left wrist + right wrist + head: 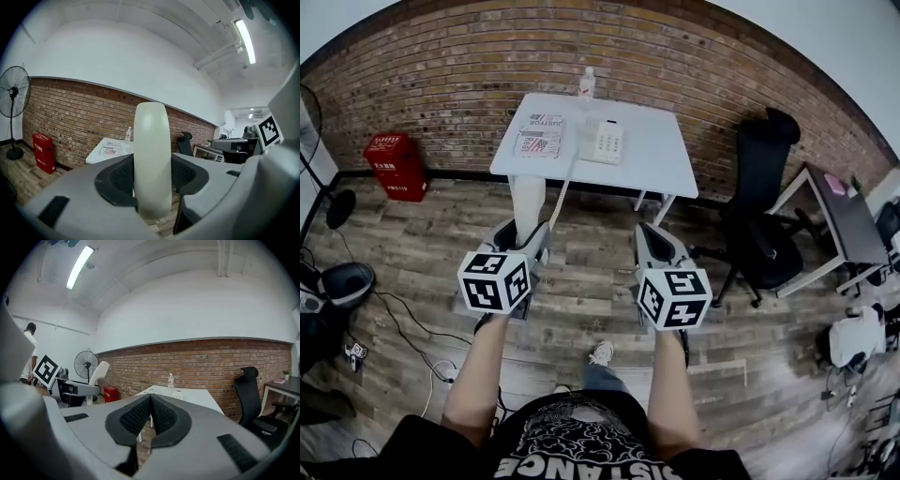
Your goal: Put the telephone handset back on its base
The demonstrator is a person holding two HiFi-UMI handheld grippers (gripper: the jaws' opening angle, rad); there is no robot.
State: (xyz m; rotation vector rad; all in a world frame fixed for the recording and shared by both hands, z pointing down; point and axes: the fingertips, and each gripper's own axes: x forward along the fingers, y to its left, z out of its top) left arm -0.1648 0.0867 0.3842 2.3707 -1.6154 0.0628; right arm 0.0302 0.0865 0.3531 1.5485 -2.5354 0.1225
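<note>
The white telephone handset (526, 201) stands upright between the jaws of my left gripper (528, 246), which is shut on it; its pads (119, 180) press both sides of the handset (152, 159). A coiled cord (562, 195) runs from it up to the white phone base (605, 142) on the white table (661, 164) ahead of me. The left gripper hangs over the wooden floor, well short of the table. My right gripper (654, 246) is beside it, shut with nothing in its jaws (151, 416).
On the table lie a red-and-white booklet (541, 139) and a small bottle (587, 82). A black office chair (764, 206) and a second desk (839, 211) stand to the right. At left are a red box (394, 164), a fan (337, 202) and floor cables (412, 337).
</note>
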